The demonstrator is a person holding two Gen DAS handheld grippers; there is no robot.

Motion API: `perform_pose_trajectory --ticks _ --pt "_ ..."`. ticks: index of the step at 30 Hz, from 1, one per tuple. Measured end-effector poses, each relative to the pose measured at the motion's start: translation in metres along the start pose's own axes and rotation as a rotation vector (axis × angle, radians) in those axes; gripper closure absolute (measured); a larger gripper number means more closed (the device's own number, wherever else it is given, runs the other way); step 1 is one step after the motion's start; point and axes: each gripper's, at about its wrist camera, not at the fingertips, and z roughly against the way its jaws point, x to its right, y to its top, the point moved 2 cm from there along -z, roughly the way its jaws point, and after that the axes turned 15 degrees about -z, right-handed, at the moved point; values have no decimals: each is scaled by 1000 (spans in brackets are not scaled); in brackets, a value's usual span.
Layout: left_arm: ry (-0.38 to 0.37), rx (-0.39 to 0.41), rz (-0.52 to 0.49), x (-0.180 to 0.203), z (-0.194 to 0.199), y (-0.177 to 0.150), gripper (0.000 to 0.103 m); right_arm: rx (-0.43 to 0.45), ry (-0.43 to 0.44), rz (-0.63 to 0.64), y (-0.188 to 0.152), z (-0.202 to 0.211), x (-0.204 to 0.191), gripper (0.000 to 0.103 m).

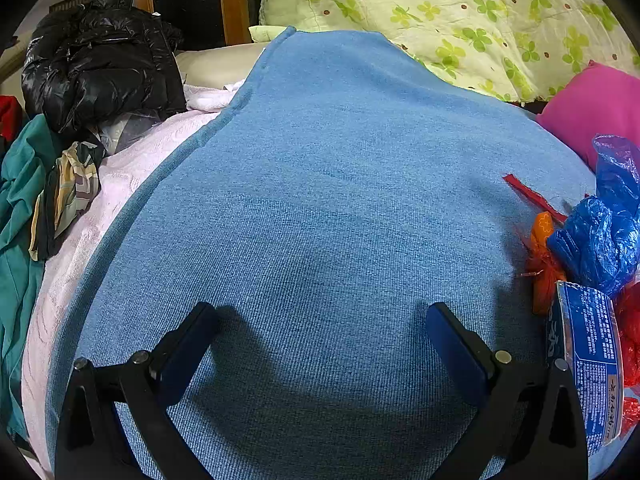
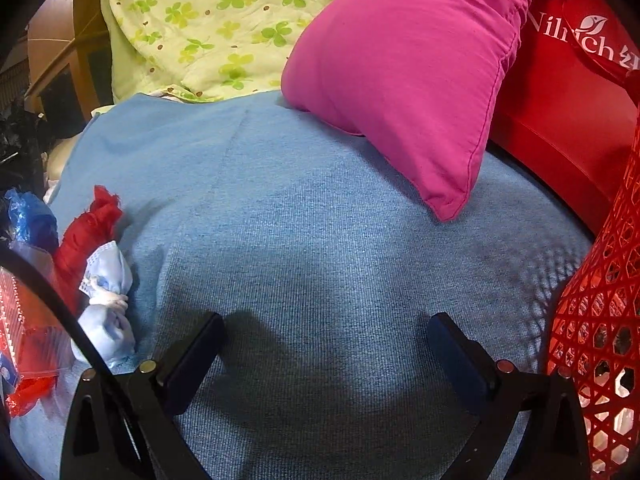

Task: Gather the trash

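A pile of trash lies on the blue blanket (image 1: 320, 200). In the left wrist view it is at the right edge: a crumpled blue plastic bag (image 1: 604, 232), an orange wrapper (image 1: 540, 264) and a blue printed packet (image 1: 592, 360). My left gripper (image 1: 320, 320) is open and empty, to the left of the pile. In the right wrist view the pile is at the left: a knotted pale blue face mask (image 2: 108, 300), red plastic (image 2: 88, 232) and a blue bag (image 2: 32, 220). My right gripper (image 2: 326, 332) is open and empty over the blanket (image 2: 320, 220), to the right of the mask.
A red mesh basket (image 2: 600, 340) stands at the right. A pink pillow (image 2: 420, 72), a red bag (image 2: 560, 92) and a green clover quilt (image 1: 460, 12) lie behind. A black jacket (image 1: 100, 56), a teal garment (image 1: 20, 200) and a pink towel (image 1: 80, 248) lie at the left.
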Motion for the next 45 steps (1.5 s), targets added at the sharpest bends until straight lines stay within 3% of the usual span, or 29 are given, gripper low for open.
perform_pose_trajectory --ticks 45 --pt "-2 0 0 0 0 0 0 0 0 13 2 -4 -2 0"
